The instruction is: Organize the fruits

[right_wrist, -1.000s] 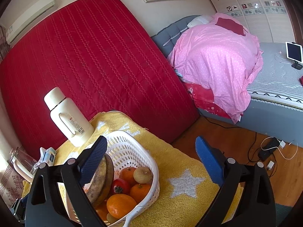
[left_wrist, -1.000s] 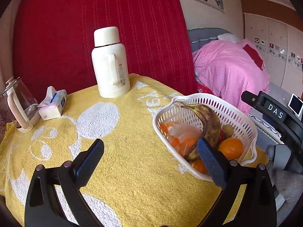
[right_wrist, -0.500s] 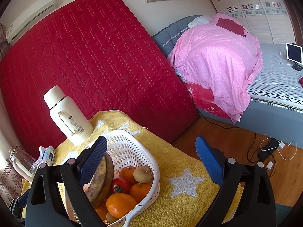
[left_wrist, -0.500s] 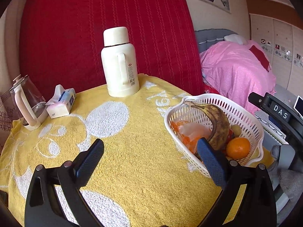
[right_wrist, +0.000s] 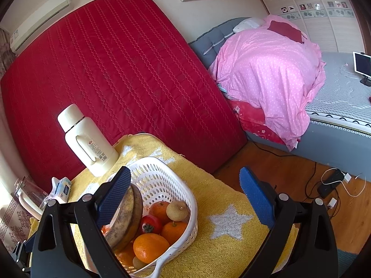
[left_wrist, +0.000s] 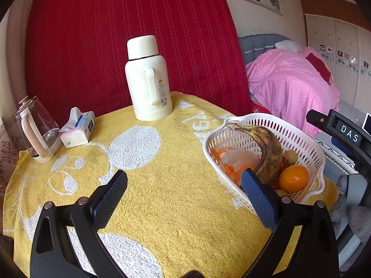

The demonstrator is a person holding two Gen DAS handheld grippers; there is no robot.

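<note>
A white plastic basket (left_wrist: 299, 139) (right_wrist: 162, 176) stands on the yellow towel at the table's right side. It holds a browned banana (left_wrist: 270, 150) (right_wrist: 127, 217), oranges (left_wrist: 293, 178) (right_wrist: 150, 246), a red fruit (right_wrist: 150, 224), a small brown fruit (right_wrist: 178, 210) and a plastic bag (left_wrist: 236, 159). My left gripper (left_wrist: 184, 194) is open and empty above the towel, left of the basket. My right gripper (right_wrist: 185, 192) is open and empty above the basket's right rim.
A cream thermos (left_wrist: 148, 78) (right_wrist: 88, 139) stands at the table's back. A tissue pack (left_wrist: 77, 129) and a glass kettle (left_wrist: 37, 129) sit at the left. A red mattress (right_wrist: 116, 69) leans behind. A bed with pink bedding (right_wrist: 266, 69) and floor cables (right_wrist: 331, 180) lie to the right.
The left gripper's view has shifted left, so the thermos and basket appear further right. The right gripper has hardly moved. Both stay open.
</note>
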